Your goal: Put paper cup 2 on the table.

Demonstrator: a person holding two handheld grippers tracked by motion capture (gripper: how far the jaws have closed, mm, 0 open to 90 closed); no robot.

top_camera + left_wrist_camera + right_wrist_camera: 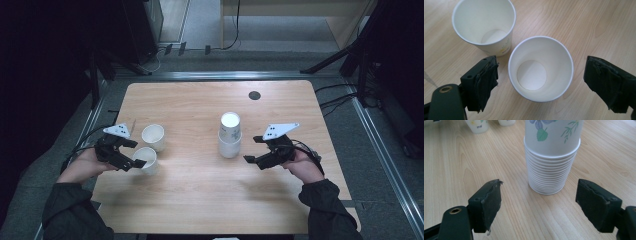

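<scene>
wooden table (200,200) under dim light: 2 loose cups sit at its left side, and the left gripper (536,82) hangs open around the nearer cup (540,68), pads clear. right gripper (537,205) waits open before the cup stack (552,157). close squarely on the stack's lower rims, gently, so nothing crushes.

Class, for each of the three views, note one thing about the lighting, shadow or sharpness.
High view: table lit, surroundings dark, picture soft. Left gripper view: the near cup sharp, with faint shadow on the wood. Right gripper view: the stack of cups is sharp, its top cut off by the frame.
</scene>
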